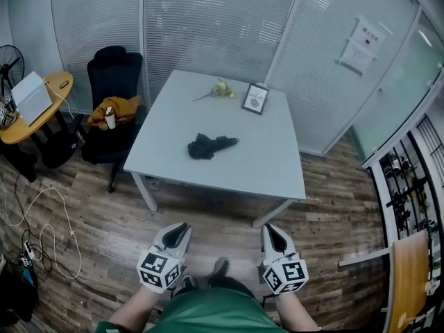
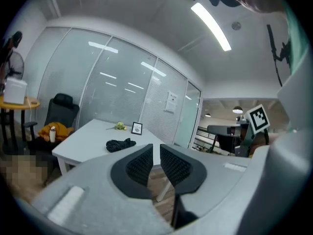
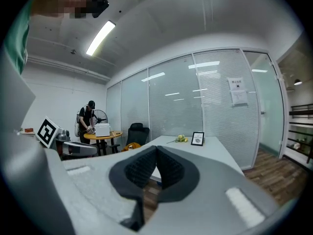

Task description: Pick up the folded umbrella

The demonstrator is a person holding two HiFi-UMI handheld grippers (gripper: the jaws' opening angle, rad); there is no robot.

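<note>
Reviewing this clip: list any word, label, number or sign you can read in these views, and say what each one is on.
Nothing here can be read.
Paper notice on the glass wall: printed lines, too blurred.
Framed card on the table: print too small.
Left gripper and right gripper: square markers on their cubes, no words.

1. Your umbrella [image 1: 210, 146] looks like black cloth, matt and crumpled
2. The table [image 1: 222, 109] in front of you has a smooth, pale, matt top
3. The floor [image 1: 326, 207] under you is wood planking with a visible grain
4. Your left gripper [image 1: 182, 227] and right gripper [image 1: 272, 229] look like matt grey plastic, with black, finely ribbed pads [image 2: 139, 165]
</note>
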